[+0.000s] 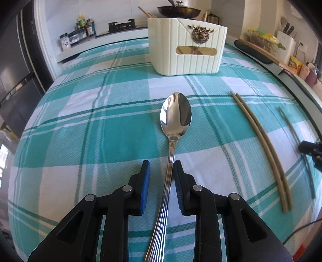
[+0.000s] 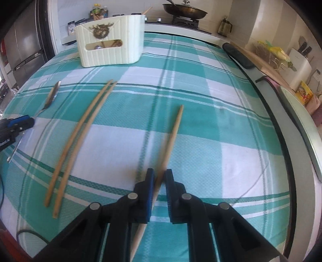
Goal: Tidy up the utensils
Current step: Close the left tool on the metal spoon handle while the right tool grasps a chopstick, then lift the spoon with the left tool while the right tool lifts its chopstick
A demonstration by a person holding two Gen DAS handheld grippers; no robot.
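A steel spoon (image 1: 176, 114) lies on the teal plaid cloth, bowl toward the cream utensil holder (image 1: 187, 52). My left gripper (image 1: 161, 167) straddles its handle: the right pad touches it, while a gap shows on the left side, so it stands open. In the right wrist view my right gripper (image 2: 159, 173) is shut on a single wooden chopstick (image 2: 173, 133) that points away from me. A pair of chopsticks (image 2: 80, 129) lies between the two grippers. The holder (image 2: 110, 46) has utensils inside it. The left gripper (image 2: 22, 123) shows at that view's left edge, over the spoon (image 2: 53, 92).
Behind the table is a stove with a lidded pan (image 2: 185, 11) and bottles (image 1: 86, 26). A black tray and a wooden board (image 2: 241, 54) line the right side, with a knife block (image 2: 299, 60) behind. A fridge (image 1: 14, 80) stands at the left.
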